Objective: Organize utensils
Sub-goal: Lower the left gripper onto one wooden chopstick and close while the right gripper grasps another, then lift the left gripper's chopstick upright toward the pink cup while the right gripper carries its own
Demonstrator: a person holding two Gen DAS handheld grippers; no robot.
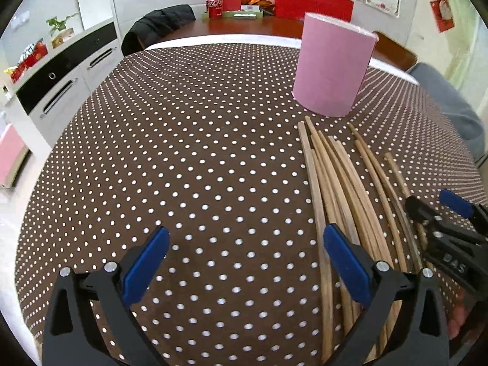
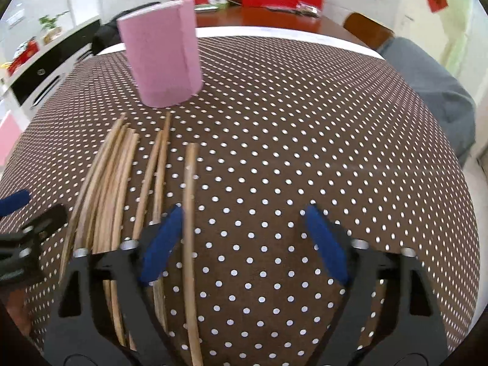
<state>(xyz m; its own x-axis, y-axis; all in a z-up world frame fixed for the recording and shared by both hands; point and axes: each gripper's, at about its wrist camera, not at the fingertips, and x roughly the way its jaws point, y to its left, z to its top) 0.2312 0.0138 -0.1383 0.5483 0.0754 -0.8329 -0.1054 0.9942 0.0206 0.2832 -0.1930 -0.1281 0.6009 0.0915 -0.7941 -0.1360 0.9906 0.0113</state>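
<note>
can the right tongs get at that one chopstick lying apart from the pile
Probably yes. The right tongs stand open, and the lone chopstick already lies between the pads, close against the left one. Nothing covers it; the chopstick pile sits clear to its left.

The near ends of the chopsticks (image 1: 341, 183) run under the left gripper (image 1: 247, 268) and off the bottom edge. Beside the chopsticks, the right gripper (image 1: 439, 207) is cropped by the frame. Stuff behind the pink container (image 2: 161, 55) is too blurry to read.
</note>
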